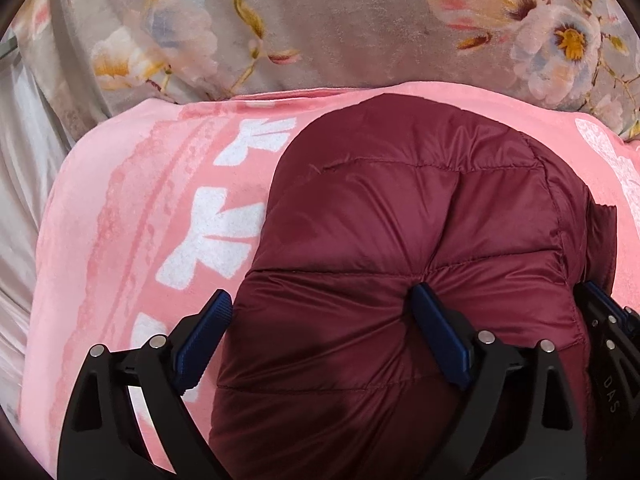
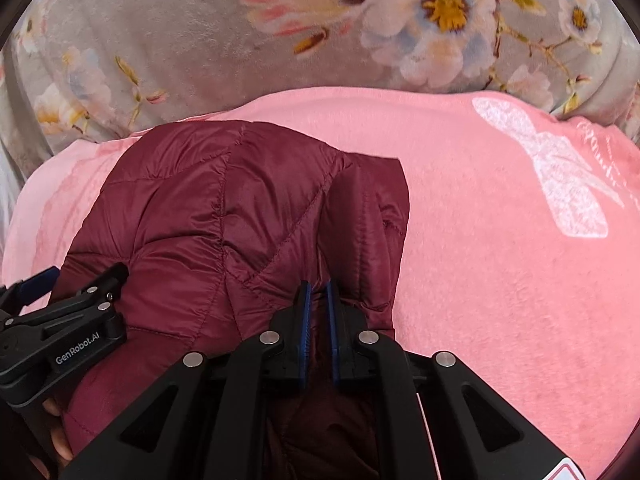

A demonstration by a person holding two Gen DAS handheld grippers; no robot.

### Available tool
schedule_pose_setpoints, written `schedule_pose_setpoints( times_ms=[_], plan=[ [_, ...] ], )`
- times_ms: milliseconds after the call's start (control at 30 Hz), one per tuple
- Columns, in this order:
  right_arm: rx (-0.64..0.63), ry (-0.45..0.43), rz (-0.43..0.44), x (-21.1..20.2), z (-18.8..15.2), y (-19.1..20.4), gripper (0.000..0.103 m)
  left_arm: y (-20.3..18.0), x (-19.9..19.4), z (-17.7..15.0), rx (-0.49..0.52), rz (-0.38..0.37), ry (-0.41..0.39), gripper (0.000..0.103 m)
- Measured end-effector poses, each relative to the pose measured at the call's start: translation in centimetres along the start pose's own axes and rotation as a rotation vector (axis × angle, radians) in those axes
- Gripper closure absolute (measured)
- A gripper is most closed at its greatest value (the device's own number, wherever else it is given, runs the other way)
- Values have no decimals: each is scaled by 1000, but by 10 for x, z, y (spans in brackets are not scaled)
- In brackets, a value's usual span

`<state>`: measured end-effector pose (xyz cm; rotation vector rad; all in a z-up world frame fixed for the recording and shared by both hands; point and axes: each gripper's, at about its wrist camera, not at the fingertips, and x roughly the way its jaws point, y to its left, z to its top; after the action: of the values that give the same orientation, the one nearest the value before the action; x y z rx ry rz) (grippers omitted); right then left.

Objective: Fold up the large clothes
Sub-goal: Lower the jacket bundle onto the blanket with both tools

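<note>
A maroon quilted puffer jacket [image 1: 420,208] lies bundled on a pink blanket [image 1: 120,220]. My left gripper [image 1: 322,294] stands wide open astride the jacket's near left part. Its right finger [image 1: 436,332] dents the puffy fabric, and its left finger [image 1: 204,332] sits beside the jacket's edge over the pink blanket. In the right wrist view the jacket [image 2: 200,208] fills the left half. My right gripper [image 2: 319,292] is shut on a fold at its near right edge, with maroon fabric pinched between the blue pads. The left gripper [image 2: 78,278] shows at the far left there.
The pink blanket [image 2: 500,280] carries white prints and stretches bare to the jacket's right. Behind it lies a grey floral blanket [image 2: 180,48]. Pale satin cloth [image 1: 24,184] runs along the left edge. A hand [image 2: 58,440] holds the left gripper. My right gripper [image 1: 600,308] shows at the jacket's right edge.
</note>
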<state>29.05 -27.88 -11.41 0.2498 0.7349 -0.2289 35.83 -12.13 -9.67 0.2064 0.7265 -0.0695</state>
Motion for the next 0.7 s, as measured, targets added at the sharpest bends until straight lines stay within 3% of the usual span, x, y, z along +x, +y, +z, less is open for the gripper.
schedule_pose_setpoints(
  times_ms=[700],
  plan=[
    [-2,-7,3,7,-1,0,98,-2,7,-10,-42,6,-49,10]
  ],
)
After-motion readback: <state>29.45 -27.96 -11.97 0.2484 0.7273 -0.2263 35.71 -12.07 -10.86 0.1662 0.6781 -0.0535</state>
